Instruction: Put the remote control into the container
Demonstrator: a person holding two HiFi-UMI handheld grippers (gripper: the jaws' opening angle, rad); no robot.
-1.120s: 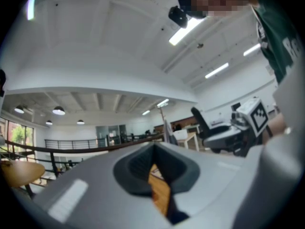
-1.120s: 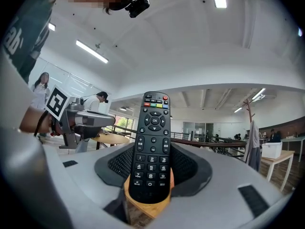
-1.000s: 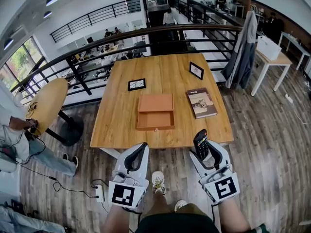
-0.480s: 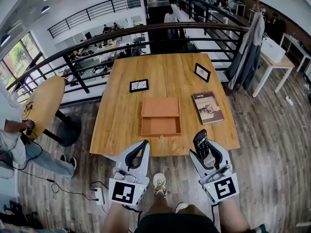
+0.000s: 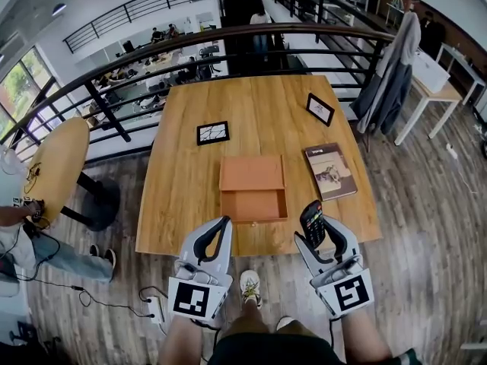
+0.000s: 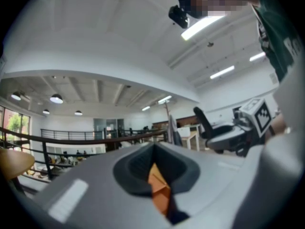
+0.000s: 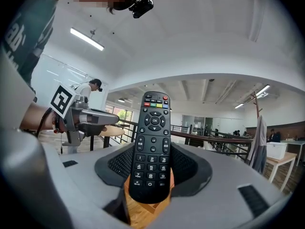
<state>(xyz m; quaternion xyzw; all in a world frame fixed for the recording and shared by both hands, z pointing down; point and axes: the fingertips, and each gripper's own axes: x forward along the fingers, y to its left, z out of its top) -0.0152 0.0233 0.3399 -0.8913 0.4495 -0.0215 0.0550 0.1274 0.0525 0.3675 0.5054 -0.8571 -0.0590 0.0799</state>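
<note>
Bright, even light from ceiling strips point(image 7: 87, 38) and windows point(image 5: 17, 90); fisheye-warped edges, soft blurred foregrounds.

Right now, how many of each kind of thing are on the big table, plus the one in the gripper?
Picture frames: 2
Book: 1
Container: 1
Remote control, held in the right gripper: 1
Total: 5

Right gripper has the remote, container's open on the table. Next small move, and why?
Probably carry the right gripper forward and to the left, toward the orange container: the remote is clamped upright in its jaws near the table front edge, and the open container lies farther in, left of it.
</note>
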